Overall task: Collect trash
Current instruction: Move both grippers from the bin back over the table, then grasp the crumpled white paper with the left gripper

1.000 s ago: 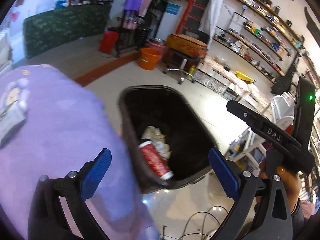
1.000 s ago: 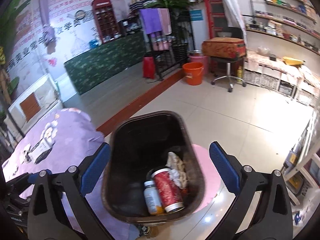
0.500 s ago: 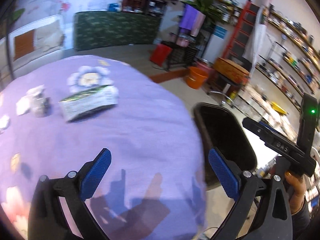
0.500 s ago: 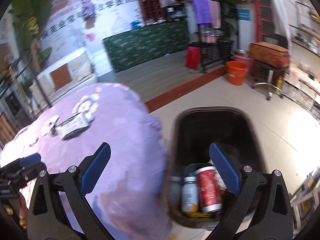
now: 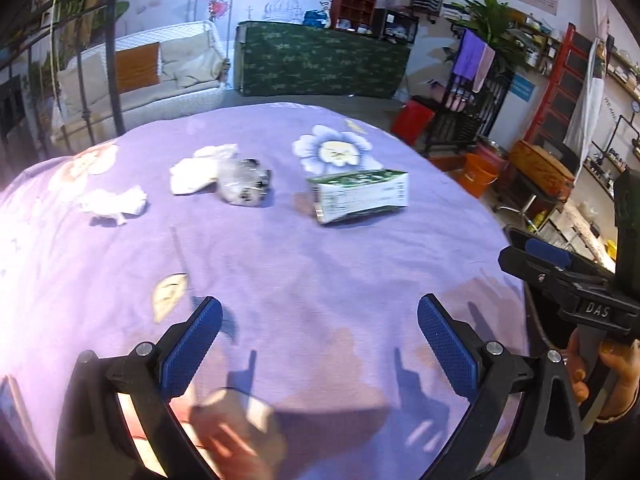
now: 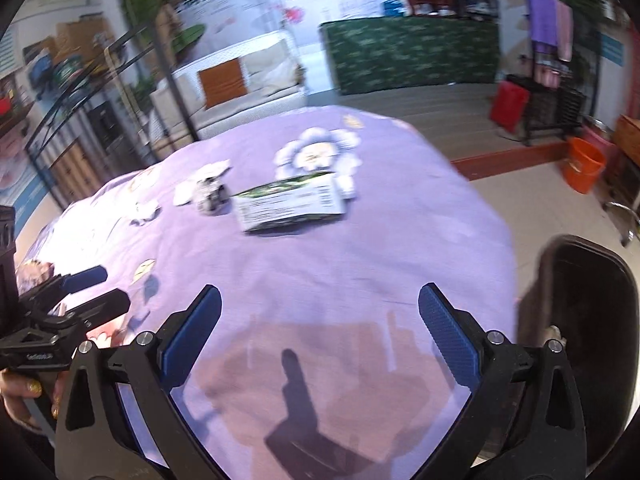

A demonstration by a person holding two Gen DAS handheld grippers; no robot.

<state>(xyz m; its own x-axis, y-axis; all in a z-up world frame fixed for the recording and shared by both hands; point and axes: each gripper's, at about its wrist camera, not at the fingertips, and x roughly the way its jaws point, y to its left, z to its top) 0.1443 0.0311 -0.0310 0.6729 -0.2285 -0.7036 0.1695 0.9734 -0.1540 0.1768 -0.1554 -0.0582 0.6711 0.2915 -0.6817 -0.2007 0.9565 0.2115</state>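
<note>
On the purple flowered tablecloth (image 5: 320,264) lie a green and white carton (image 5: 360,196), a crumpled clear plastic wrapper (image 5: 244,186), a white tissue (image 5: 196,170) and another crumpled tissue (image 5: 114,204). The carton (image 6: 290,202) and wrapper (image 6: 210,196) also show in the right wrist view. My left gripper (image 5: 318,330) is open and empty above the table's near part. My right gripper (image 6: 318,330) is open and empty, beside the left one. The dark trash bin (image 6: 584,320) stands on the floor right of the table.
An orange bucket (image 6: 582,164), a red bin (image 6: 508,106) and a black rack (image 6: 554,108) stand on the floor beyond the table. A green counter (image 5: 320,62) and a white sofa (image 5: 160,76) are at the back. Shelves line the right wall.
Both grippers have swung left from over the trash bin to over the table. The bin's contents are out of view and the table's trash has come into view.
</note>
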